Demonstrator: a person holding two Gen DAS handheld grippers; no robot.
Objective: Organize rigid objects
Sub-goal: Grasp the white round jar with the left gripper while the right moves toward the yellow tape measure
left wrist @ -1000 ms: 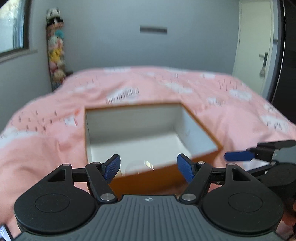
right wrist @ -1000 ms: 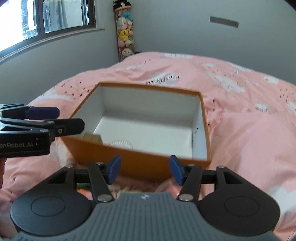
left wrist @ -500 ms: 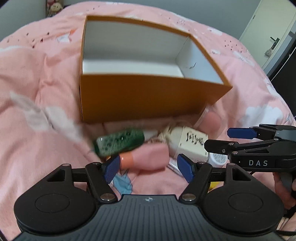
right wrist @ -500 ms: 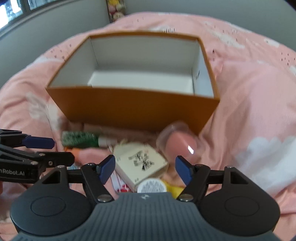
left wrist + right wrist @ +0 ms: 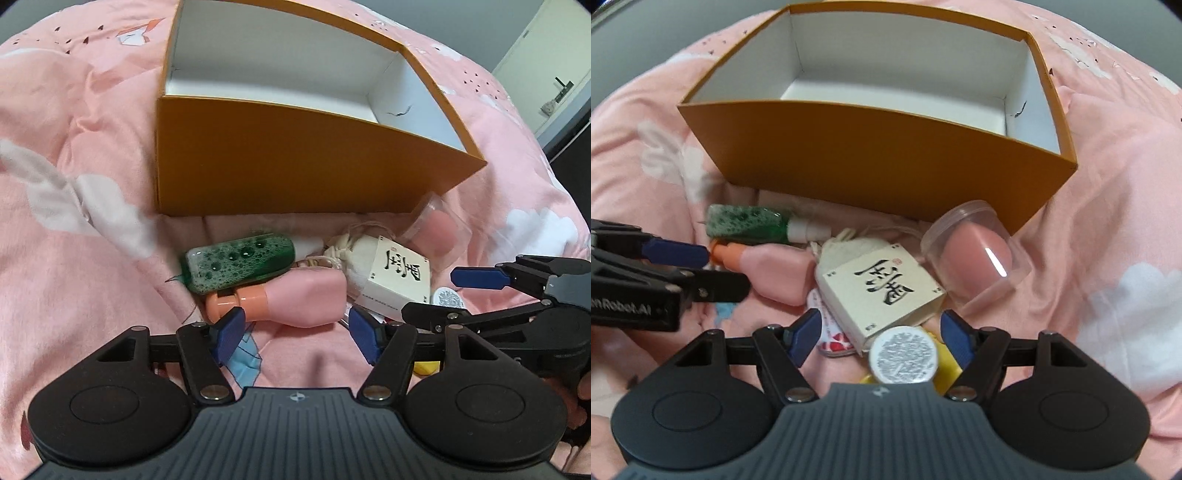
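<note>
One orange box [image 5: 886, 155], two bottles [image 5: 236, 266] [image 5: 295, 299], one cream carton [image 5: 882, 291], one clear jar [image 5: 975, 254], one pouch [image 5: 351, 254], perhaps more underneath.

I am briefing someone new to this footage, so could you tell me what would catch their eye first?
The big orange box sits on the pink bedspread. Just in front of it lies a cluster of small items, including a green bottle, a pink bottle and a cream box with black calligraphy. Both the left gripper and right gripper hover open over them.

The box [image 5: 879, 155] is orange outside, white inside. The bottle [image 5: 236, 269] is bubbly green; the bedspread [image 5: 74, 229] pink with white clouds.
</note>
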